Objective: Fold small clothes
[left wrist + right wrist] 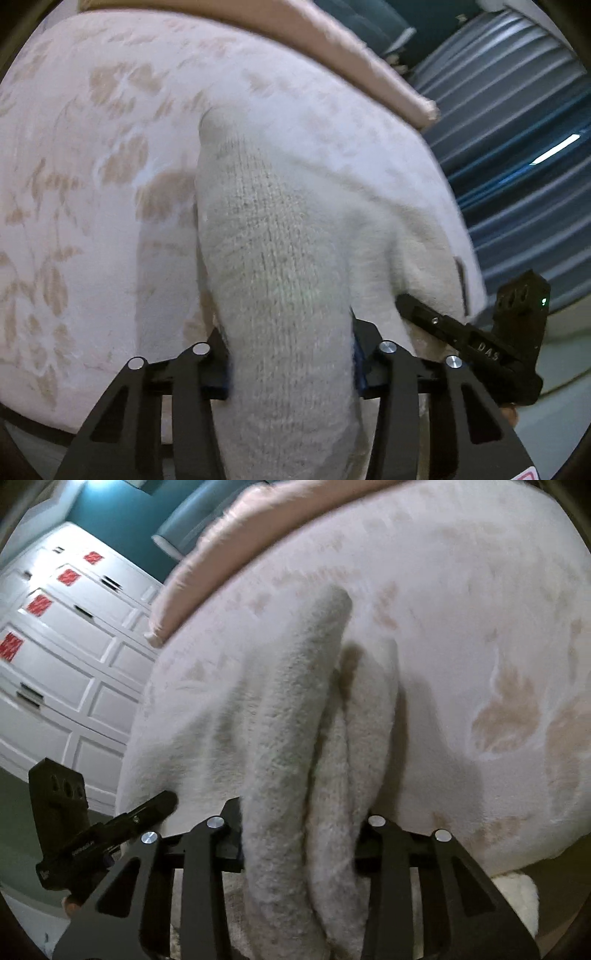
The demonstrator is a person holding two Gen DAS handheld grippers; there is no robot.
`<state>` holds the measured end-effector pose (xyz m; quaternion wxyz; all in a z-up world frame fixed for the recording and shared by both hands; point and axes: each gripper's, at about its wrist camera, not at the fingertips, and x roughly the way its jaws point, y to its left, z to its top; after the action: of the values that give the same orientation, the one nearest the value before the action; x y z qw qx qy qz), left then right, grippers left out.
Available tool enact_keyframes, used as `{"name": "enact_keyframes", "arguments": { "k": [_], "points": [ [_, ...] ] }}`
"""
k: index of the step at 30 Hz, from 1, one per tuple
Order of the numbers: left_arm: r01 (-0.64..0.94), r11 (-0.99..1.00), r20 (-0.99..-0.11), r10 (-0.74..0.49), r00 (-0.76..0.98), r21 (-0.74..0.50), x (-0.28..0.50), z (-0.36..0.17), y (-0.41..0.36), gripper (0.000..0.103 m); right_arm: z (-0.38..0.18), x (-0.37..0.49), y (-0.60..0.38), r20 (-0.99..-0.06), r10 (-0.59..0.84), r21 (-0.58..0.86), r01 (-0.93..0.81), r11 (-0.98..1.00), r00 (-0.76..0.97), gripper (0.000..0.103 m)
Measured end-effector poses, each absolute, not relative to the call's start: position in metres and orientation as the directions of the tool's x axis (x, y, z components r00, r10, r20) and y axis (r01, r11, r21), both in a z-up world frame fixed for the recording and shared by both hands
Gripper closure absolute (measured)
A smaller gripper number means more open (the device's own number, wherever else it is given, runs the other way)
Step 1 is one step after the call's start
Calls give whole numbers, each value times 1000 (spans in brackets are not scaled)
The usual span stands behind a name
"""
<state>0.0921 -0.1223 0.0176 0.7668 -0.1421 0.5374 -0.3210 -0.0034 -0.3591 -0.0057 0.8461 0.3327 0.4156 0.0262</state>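
Left gripper (291, 365) and right gripper (303, 845), lower centre, each pinching cream knitted garment (273, 240), bunched for folding.

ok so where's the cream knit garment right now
The cream knit garment is bunched between both grippers, left gripper and right gripper, draped over the floral bedspread.

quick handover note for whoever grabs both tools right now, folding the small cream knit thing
Left tool: shut on a bunched fold of the cream knit garment.
Right tool: shut on another bunch of the same garment.
Garment lies gathered on the floral bedspread, near its edge, pink blanket behind.
Done: both ends gripped.
Left: it looks unfolded; spread it flat, then fold.
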Motion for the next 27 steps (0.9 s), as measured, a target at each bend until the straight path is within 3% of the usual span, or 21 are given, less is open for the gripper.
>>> {"name": "enact_keyframes", "arguments": {
  "k": [4, 10, 14, 16, 19, 23, 27],
  "points": [
    [452, 700, -653, -701, 287, -553, 87, 84, -110, 63, 57, -14, -338, -611, 273, 564, 167, 809, 743, 69],
    [596, 641, -498, -761, 416, -483, 91, 201, -57, 62, 166, -6, -299, -410, 286, 555, -13, 832, 866, 68],
    [598, 670, -468, -739, 485, -439, 112, 233, -21, 60, 194, 33, -271, -349, 346, 572, -94, 815, 871, 64],
    [573, 706, -494, -705, 509, -416, 132, 222, -6, 58, 181, 60, -261, -374, 359, 589, -80, 804, 855, 60],
    [492, 766, -565, -640, 520, -414, 159, 170, 15, 46, 126, 102, -245, -484, 343, 567, -10, 824, 805, 47],
    [240, 892, -778, -452, 437, -383, 189, 46, 44, 47, 11, 130, -241, -724, 238, 492, 244, 836, 647, 51],
    [170, 877, -755, -474, 454, -449, 160, 21, 80, 47, 1, 96, -243, -695, 242, 529, 253, 810, 677, 51]
  ]
}}
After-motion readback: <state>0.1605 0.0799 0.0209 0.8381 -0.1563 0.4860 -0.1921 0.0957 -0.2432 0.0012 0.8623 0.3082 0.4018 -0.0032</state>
